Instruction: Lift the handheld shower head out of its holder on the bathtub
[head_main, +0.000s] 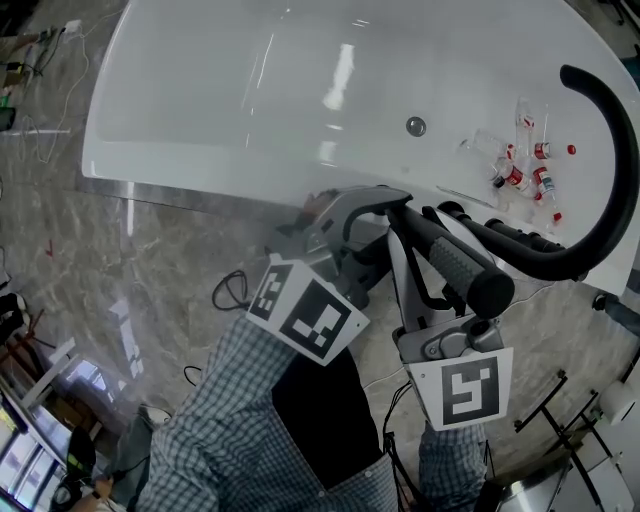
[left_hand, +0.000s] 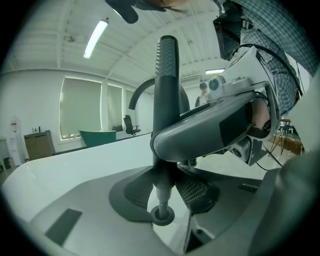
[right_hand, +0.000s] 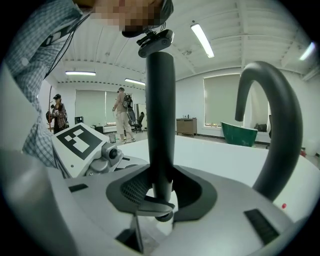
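The handheld shower head (head_main: 455, 262) is a black wand with a ribbed grey end. It lies across the bathtub's (head_main: 250, 90) near rim, level with the black arched faucet (head_main: 610, 190). My left gripper (head_main: 385, 205) and my right gripper (head_main: 415, 255) are both shut on it, side by side. In the left gripper view the shower head (left_hand: 166, 90) stands upright between the dark pads (left_hand: 132, 192), its threaded end showing below, with the right gripper's body (left_hand: 210, 130) across it. In the right gripper view the shower head (right_hand: 161, 125) fills the gap between the pads (right_hand: 192, 192). The holder is hidden.
Several small red-capped bottles (head_main: 525, 170) lie on the tub's ledge by the faucet, and a round metal fitting (head_main: 416, 126) sits in the tub wall. Cables (head_main: 230, 290) trail over the marble floor. The faucet arch (right_hand: 280, 125) rises close on the right gripper's right. People stand far off.
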